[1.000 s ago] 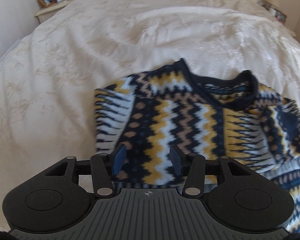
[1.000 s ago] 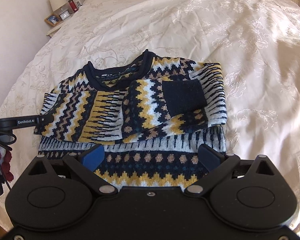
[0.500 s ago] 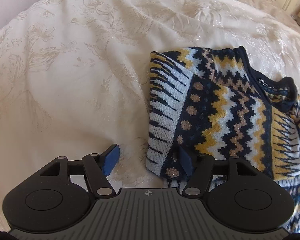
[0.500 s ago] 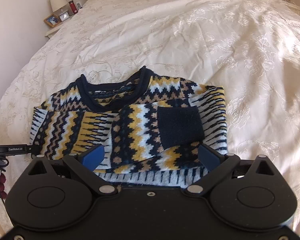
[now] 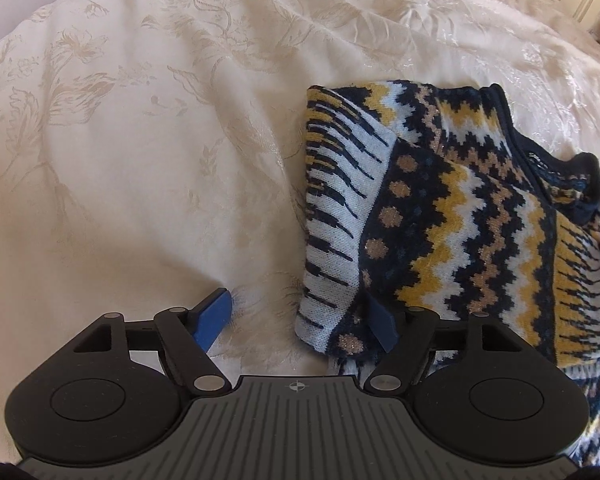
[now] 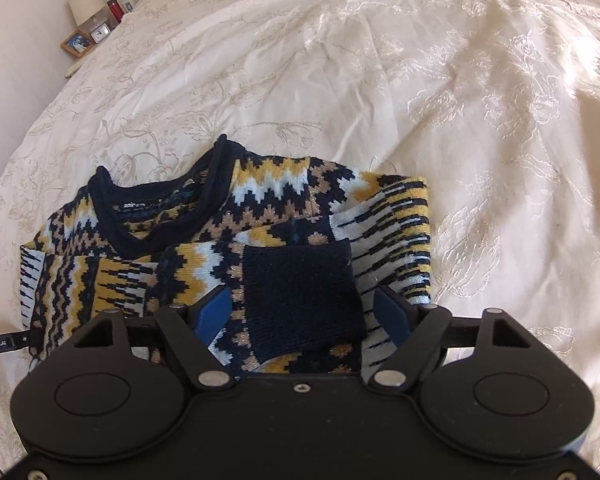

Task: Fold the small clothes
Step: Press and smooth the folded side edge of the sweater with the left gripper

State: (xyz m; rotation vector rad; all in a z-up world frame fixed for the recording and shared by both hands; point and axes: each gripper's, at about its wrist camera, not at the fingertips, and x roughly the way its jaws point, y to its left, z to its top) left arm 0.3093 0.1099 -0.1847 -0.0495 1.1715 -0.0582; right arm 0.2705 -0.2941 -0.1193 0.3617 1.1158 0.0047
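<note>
Right wrist view showed the sweater [image 6: 236, 240] on the bed [image 6: 480, 100], sleeves already folded in; the crosswise fold remained. Right gripper [image 6: 302, 316] stood wide above the cuff [image 6: 300, 300]. Left gripper [image 5: 296, 320], also wide, straddled the sweater's near corner.

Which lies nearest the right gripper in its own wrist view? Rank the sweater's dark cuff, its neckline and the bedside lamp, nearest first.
1. Dark cuff: directly between the open fingers of the right gripper.
2. Neckline: farther up the sweater, to the left.
3. Bedside lamp: far upper left, beyond the bed.
</note>
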